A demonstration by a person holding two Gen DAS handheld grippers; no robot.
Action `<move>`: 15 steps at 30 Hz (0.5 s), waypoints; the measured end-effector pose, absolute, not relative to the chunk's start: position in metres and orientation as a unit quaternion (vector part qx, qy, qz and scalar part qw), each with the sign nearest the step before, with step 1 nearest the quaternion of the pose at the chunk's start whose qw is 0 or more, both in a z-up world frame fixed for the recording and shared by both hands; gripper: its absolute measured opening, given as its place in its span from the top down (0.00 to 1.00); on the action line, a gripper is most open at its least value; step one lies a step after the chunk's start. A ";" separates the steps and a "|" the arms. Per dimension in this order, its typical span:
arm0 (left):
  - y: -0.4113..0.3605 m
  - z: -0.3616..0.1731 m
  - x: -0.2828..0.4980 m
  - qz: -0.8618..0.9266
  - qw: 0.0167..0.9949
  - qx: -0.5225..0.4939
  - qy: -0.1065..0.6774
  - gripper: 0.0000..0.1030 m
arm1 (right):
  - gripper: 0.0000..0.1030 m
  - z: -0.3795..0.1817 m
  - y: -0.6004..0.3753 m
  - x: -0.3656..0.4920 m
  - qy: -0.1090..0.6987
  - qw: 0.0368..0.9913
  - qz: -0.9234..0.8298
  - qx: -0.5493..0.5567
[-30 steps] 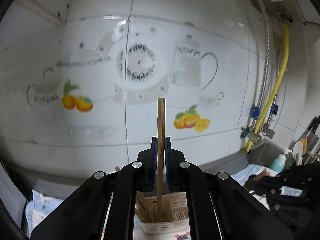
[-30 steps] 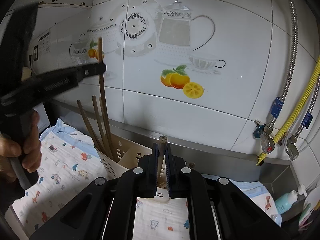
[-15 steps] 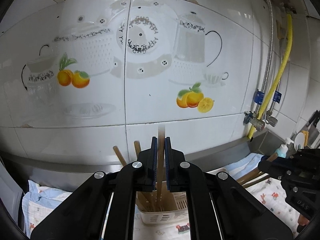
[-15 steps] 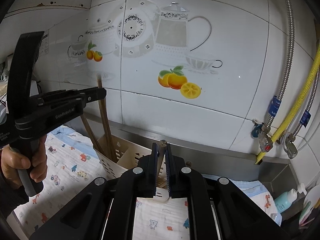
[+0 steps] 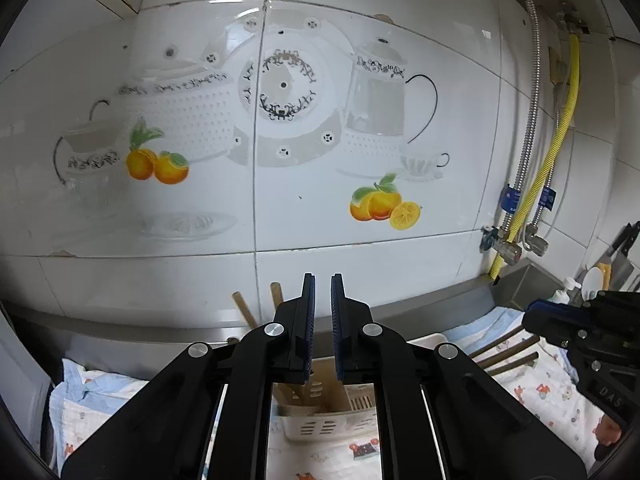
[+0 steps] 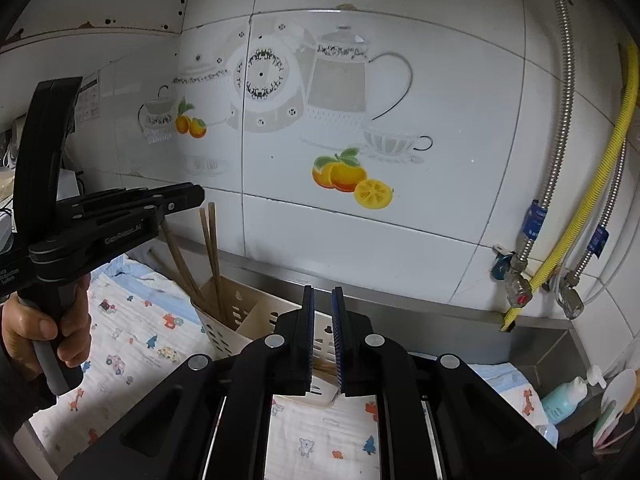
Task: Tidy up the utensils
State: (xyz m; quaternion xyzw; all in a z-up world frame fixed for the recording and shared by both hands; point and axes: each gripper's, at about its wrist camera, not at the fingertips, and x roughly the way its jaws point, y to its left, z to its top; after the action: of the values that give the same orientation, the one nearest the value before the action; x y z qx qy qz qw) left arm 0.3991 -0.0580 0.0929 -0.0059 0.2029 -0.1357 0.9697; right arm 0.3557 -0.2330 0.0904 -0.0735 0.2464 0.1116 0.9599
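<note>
Left gripper [image 5: 322, 320] hovers above the holder [image 6: 256, 316], fingers narrowly parted on nothing, chopsticks [image 6: 212, 240] standing inside it; right gripper [image 6: 322, 332] likewise narrow and empty, presumably positioned for loose chopsticks [image 5: 504, 350] on the bench cloth [image 6: 132, 344]

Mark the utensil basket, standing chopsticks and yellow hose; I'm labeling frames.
utensil basket [image 6: 256, 316]: right wrist view, slotted wall.
standing chopsticks [image 6: 214, 248]: right wrist view, mid-shaft.
yellow hose [image 6: 600, 168]: right wrist view, middle stretch.

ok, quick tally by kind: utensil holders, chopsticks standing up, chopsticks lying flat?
Utensil holder: 1
Standing chopsticks: 3 visible
Flat chopsticks: 3
Total: 7
</note>
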 end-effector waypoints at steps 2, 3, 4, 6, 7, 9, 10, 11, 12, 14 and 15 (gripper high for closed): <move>-0.055 0.095 0.393 -0.136 0.970 -0.007 0.203 0.92 | 0.86 0.092 -0.234 0.352 0.244 0.961 0.111 -0.071; -0.054 0.095 0.390 -0.135 0.970 -0.007 0.203 0.91 | 0.86 0.093 -0.234 0.350 0.244 0.961 0.110 -0.071; -0.053 0.096 0.388 -0.135 0.970 -0.006 0.203 0.91 | 0.86 0.093 -0.234 0.347 0.243 0.961 0.110 -0.071; -0.051 0.098 0.381 -0.132 0.970 -0.004 0.203 0.90 | 0.86 0.094 -0.233 0.342 0.242 0.961 0.111 -0.071; -0.049 0.099 0.377 -0.131 0.971 -0.005 0.202 0.86 | 0.85 0.095 -0.233 0.339 0.241 0.962 0.110 -0.072; -0.044 0.100 0.368 -0.126 0.971 -0.006 0.200 0.78 | 0.82 0.097 -0.233 0.332 0.239 0.962 0.111 -0.069; -0.042 0.100 0.363 -0.125 0.972 -0.007 0.200 0.76 | 0.82 0.097 -0.233 0.329 0.238 0.963 0.110 -0.067; -0.040 0.100 0.359 -0.126 0.972 -0.007 0.201 0.76 | 0.82 0.098 -0.233 0.326 0.237 0.963 0.110 -0.065; -0.039 0.100 0.355 -0.125 0.971 -0.006 0.202 0.76 | 0.82 0.098 -0.234 0.323 0.237 0.963 0.110 -0.064; -0.035 0.098 0.346 -0.121 0.971 -0.006 0.205 0.69 | 0.79 0.096 -0.234 0.316 0.238 0.963 0.110 -0.063; -0.033 0.097 0.342 -0.120 0.971 -0.007 0.206 0.66 | 0.76 0.095 -0.234 0.312 0.239 0.963 0.109 -0.063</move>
State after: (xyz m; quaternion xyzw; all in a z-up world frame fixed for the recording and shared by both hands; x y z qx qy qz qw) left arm 0.3424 -0.0334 0.0969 -0.0072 0.2058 -0.1200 0.9712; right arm 0.3118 -0.2337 0.0950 -0.0630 0.2388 0.1094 0.9628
